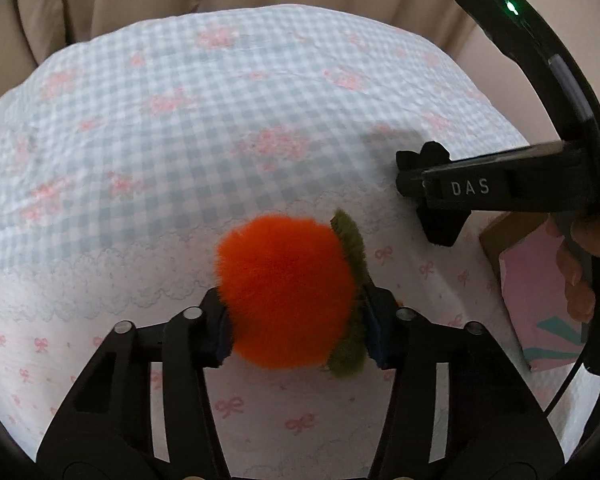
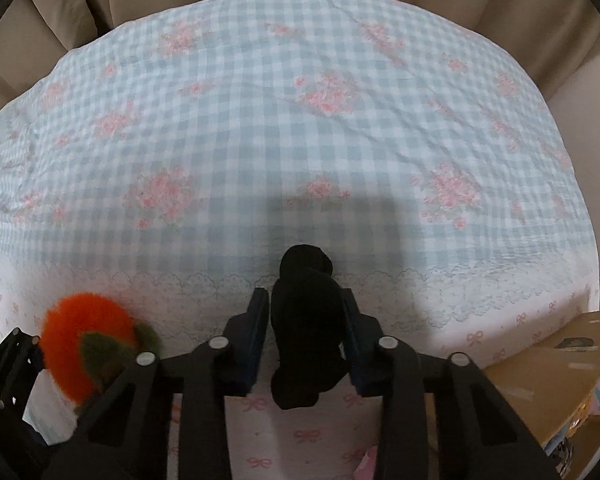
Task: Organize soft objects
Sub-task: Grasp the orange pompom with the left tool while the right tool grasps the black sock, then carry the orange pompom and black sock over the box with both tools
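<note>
Squeezing lightly suits both soft things on the bed [image 2: 300, 100]: left gripper [image 1: 294, 316] jaws hold the fluffy orange plush [image 1: 284, 292] mid-body, right gripper [image 2: 306, 344] jaws the black sock bundle [image 2: 306, 328].

Bed, patterned cover.
Bed [image 2: 300, 100] fills the frame: blue-white gingham with pink flowers above, white with pink bows below. Orange plush fruit [image 2: 86, 346] at lower left, black soft object [image 2: 304, 340] at lower centre, both on it.

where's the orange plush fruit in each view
Left wrist: orange plush fruit at lower centre, clamped in the left tongs.
Right wrist: orange plush fruit at lower left, green leaves facing the camera.
Shared landmark: the lace scallop border of the checked bedspread, just behind the fruit.
</note>
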Available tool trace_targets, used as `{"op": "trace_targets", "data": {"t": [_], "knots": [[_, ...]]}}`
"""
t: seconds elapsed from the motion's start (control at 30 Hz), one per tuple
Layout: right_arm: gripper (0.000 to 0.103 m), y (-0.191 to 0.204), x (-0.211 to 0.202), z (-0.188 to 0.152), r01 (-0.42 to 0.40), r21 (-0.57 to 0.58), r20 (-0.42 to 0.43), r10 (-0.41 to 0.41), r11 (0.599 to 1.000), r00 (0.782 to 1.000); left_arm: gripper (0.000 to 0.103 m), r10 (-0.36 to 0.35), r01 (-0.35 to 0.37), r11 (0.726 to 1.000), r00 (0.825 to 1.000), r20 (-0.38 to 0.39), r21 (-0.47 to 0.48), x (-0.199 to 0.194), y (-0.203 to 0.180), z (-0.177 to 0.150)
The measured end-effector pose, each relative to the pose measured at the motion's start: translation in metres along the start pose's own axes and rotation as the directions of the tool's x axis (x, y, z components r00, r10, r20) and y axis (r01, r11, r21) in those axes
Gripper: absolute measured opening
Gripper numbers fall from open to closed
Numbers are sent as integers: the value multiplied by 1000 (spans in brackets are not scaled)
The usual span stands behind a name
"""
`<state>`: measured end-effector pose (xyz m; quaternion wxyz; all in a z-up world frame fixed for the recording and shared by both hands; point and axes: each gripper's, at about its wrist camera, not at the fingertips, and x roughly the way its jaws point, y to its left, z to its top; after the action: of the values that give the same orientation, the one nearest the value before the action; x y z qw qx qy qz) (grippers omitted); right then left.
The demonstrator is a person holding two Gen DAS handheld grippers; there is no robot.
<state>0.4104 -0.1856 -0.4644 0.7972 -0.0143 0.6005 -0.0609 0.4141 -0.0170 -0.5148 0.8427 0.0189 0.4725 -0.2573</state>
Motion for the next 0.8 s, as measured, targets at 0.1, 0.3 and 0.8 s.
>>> {"op": "trace_targets", "data": {"t": [0.1, 0.3, 0.8], "knots": [[20, 0, 1, -2, -5, -5, 5, 5, 1000, 1000, 42, 0, 0, 1000, 1000, 2, -2, -2, 1, -1], [15, -2, -15, -8, -36, 17, 54, 35, 999, 998, 41, -1, 1, 1000, 1000, 23, 4, -19, -2, -1], [15, 6, -169, -28, -165, 87, 198, 146, 982, 969, 41, 35, -33, 999, 993, 116, -16, -167, -24, 30]]}}
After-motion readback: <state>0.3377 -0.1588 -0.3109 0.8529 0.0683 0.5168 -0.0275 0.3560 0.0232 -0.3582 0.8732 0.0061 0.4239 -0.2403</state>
